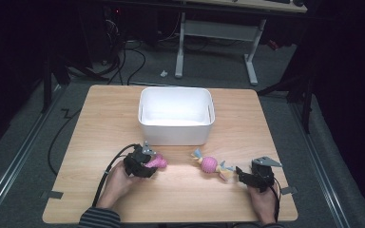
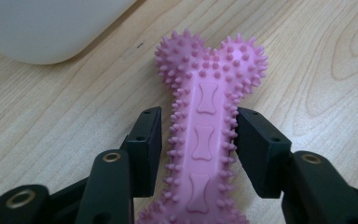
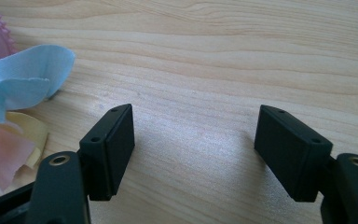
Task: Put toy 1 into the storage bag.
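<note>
Jaws of left gripper [image 2: 196,140] straddle pink bone toy [image 2: 208,135]; right gripper [image 3: 193,149] wide apart.

- A bin [image 1: 176,115] is set on the table [image 1: 100,118], toward its far edge and near the middle.
- A spiked bone toy [image 2: 205,130] is found in front of the bin's near left corner — between the jaws of the left gripper [image 1: 145,164], the bin wall just beyond its far end.
- A ball toy with fabric strips [image 1: 211,164] is laid to the right of the bone, in front of the bin's near right corner.
- The right gripper [image 1: 241,173] is held just right of the ball toy, low over the table; the strips [image 3: 14,93] are seen beside its left jaw.
</note>
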{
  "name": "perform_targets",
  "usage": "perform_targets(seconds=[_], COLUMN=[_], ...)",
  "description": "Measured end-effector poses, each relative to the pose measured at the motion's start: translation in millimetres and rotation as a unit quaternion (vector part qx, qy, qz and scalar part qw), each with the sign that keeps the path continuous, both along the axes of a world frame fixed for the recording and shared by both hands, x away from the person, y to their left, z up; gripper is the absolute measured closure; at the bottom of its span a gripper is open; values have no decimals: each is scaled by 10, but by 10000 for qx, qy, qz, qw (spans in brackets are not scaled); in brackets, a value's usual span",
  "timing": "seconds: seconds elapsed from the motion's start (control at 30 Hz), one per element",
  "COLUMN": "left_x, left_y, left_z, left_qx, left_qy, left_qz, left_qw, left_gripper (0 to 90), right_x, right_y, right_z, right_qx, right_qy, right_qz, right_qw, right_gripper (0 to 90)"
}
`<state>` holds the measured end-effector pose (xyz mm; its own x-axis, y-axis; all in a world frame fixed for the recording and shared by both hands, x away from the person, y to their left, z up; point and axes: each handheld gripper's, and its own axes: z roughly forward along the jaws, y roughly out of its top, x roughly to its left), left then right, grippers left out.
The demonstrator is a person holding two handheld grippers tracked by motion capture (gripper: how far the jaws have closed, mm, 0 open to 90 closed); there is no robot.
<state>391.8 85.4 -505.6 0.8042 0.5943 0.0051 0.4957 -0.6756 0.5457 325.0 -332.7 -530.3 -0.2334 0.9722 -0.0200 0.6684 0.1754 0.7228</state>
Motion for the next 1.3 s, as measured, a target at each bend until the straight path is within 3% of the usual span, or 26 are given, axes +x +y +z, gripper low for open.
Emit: perform_targets(seconds=[0.4, 0.73, 0.97, 1.07, 1.13, 1.3], left_x=[-34, -48, -87, -113, -124, -104], left_y=[-43, -90, -101, -53, -7, 53], left_z=[21, 87, 188, 265, 329, 452], left_qx=[183, 130, -50, -395, -480, -564], left_qy=[-93, -25, -76, -154, -198, -136], left_qz=[-153, -162, -190, -198, -123, -65], left_qw=[9997, 9998, 9998, 9989, 9986, 9983], left_gripper=[580, 591, 592, 594, 595, 596], right_x=[1, 2, 0, 1, 3, -1], right_y=[2, 2, 6, 6, 7, 11], right_z=[0, 0, 1, 1, 1, 3], right_qx=[0, -3, 5, 5, 5, 6], right_qy=[1, 0, 13, 16, 17, 42], right_qz=[0, 14, 15, 16, 13, 40], right_qw=[10000, 10000, 10000, 10000, 10000, 10000], right_gripper=[289, 288, 283, 281, 281, 275])
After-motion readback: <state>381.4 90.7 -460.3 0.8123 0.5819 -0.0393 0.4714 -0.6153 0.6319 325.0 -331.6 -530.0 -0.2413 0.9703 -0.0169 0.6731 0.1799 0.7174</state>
